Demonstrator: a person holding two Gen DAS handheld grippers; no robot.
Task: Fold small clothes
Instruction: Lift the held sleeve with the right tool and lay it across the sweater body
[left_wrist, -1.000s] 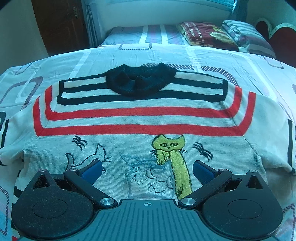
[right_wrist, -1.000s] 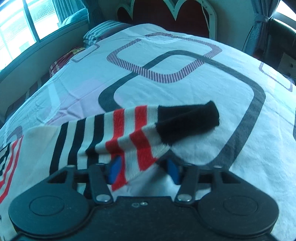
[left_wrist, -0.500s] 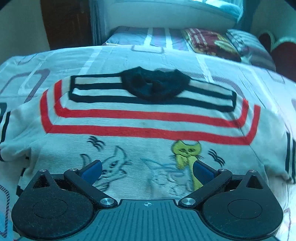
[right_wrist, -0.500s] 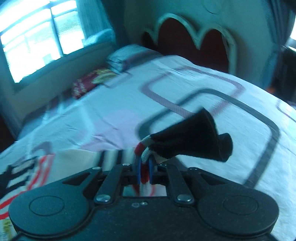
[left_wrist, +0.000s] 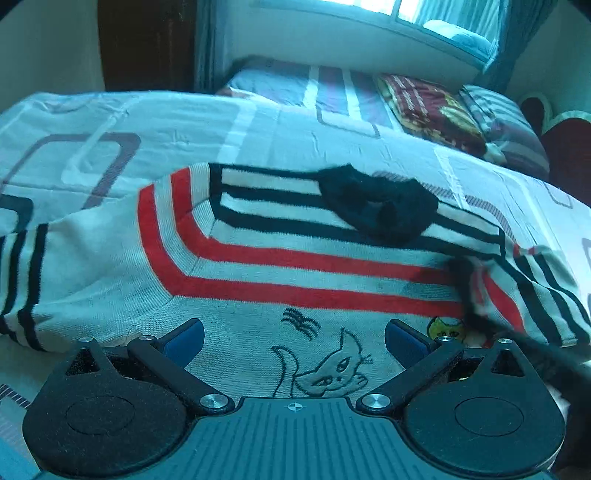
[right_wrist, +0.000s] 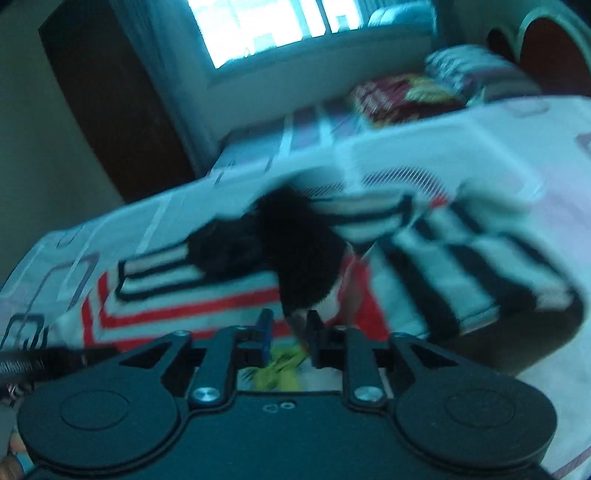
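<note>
bedroom bed, small striped sweater with one sleeve carried over its front

the work surface is a bed covered by a pale bedsheet printed with grey rounded rectangles (left_wrist: 110, 122). behind it are a bright window (right_wrist: 280, 22), a dark wooden door (left_wrist: 147, 40), a dark red patterned pillow (left_wrist: 428, 107) and a striped pillow (left_wrist: 506, 122).

the small cream knit sweater with red and black stripes (left_wrist: 295, 266) lies front up across the middle of the bed. its black ribbed collar (left_wrist: 376, 206) points toward the window. an outlined cat figure (left_wrist: 328, 369) and a yellow cat figure (left_wrist: 445, 326) are embroidered on the chest.

the sweater's right sleeve with black stripes and a black cuff (right_wrist: 306, 266) is lifted and brought across the chest, over the red stripes. this view is blurred.

the right gripper (right_wrist: 287, 325) has its jaws narrowly parted; they have just been opening. the black cuff end hangs at the right-hand pad, with open space beside the blue left-hand pad, so the pads are not clamped on the cloth. a fingertip of the person (right_wrist: 9, 450) shows at the lower left edge of this view.

the left gripper (left_wrist: 294, 338) is released, jaws wide apart, over the lower chest of the sweater with nothing between the pads. the other sleeve (left_wrist: 33, 280) lies spread flat to the left.
</note>
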